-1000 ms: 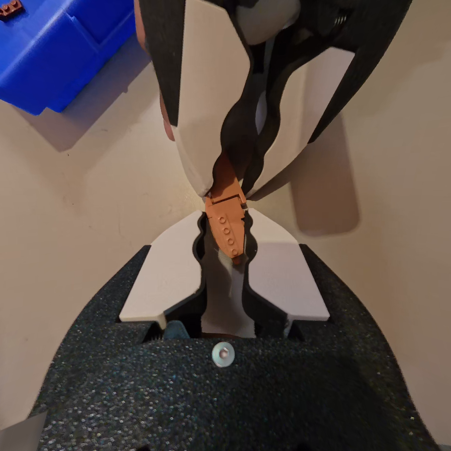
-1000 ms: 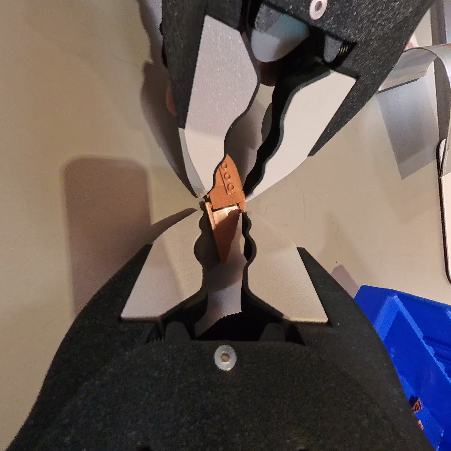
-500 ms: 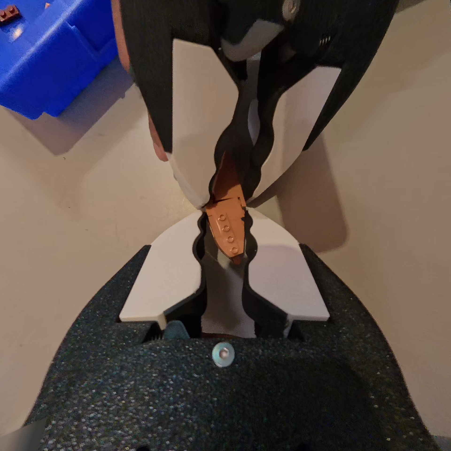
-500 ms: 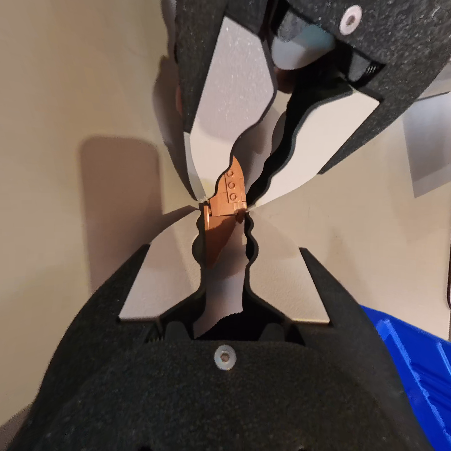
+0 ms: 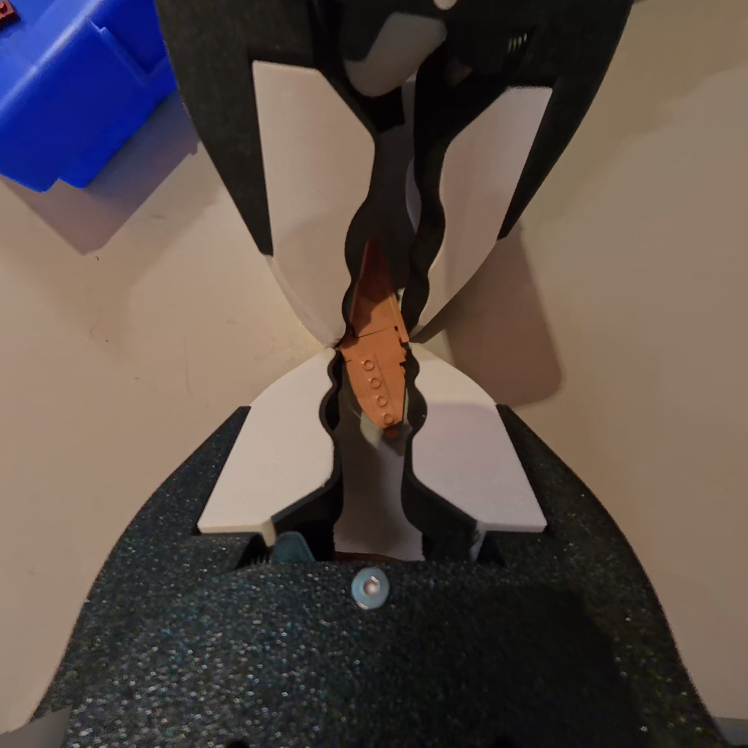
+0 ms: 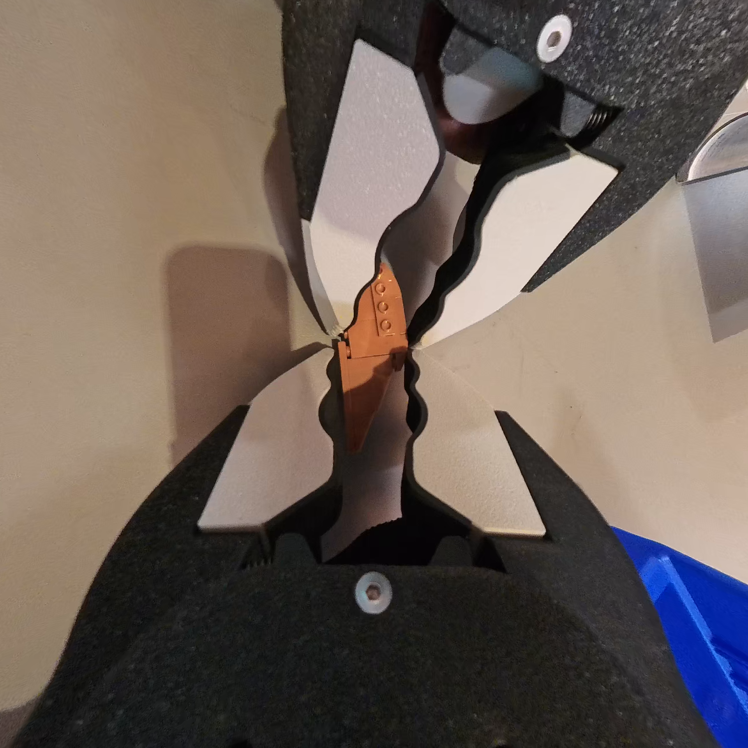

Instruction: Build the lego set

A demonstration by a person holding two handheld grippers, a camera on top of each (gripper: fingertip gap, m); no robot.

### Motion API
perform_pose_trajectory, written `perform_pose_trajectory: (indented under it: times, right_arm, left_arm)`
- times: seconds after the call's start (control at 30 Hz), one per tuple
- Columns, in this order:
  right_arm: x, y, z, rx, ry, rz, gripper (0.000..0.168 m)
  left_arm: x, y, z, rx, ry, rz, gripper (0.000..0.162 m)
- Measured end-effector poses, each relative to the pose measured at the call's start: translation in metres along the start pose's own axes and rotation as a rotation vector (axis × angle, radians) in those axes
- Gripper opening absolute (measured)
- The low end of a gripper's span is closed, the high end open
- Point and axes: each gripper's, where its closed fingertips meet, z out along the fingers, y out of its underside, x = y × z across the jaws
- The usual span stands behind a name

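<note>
— What are the two tools gripping above the beige table?

— The left gripper is clasping one orange wedge plate; the right gripper is pinching the other wedge plate, tip to tip, edges touching. A blue bin is sitting nearby.

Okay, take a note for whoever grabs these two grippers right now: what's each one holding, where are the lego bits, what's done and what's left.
Left gripper: shut on the studded orange wedge plate.
Right gripper: shut on the smooth-side orange wedge plate.
The two plates meet end to end between the opposed fingertips, above the beige table. Whether they are fully joined cannot be told.
Blue bin sits on the table with at least one dark red piece in it.
Left: confirm the joint is seated, release one side, carry on building.
</note>
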Motion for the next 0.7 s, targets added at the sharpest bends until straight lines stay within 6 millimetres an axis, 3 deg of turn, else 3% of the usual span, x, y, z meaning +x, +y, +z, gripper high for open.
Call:
perform_pose_trajectory:
  times: [0.37,0.57,0.7]
  right_arm:
    - [0.001,0.001,-0.001,0.015,0.025,0.017,0.030]
    - [0.004,0.002,-0.001,0.027,0.051,0.024,0.030]
    - [0.008,0.003,-0.002,0.035,0.083,0.023,0.030]
  left_arm:
    - [-0.002,-0.001,-0.003,0.046,-0.008,-0.044,0.031]
    - [-0.006,0.004,-0.012,0.094,-0.025,-0.067,0.046]
    - [-0.005,0.015,-0.007,0.069,-0.032,-0.040,0.051]
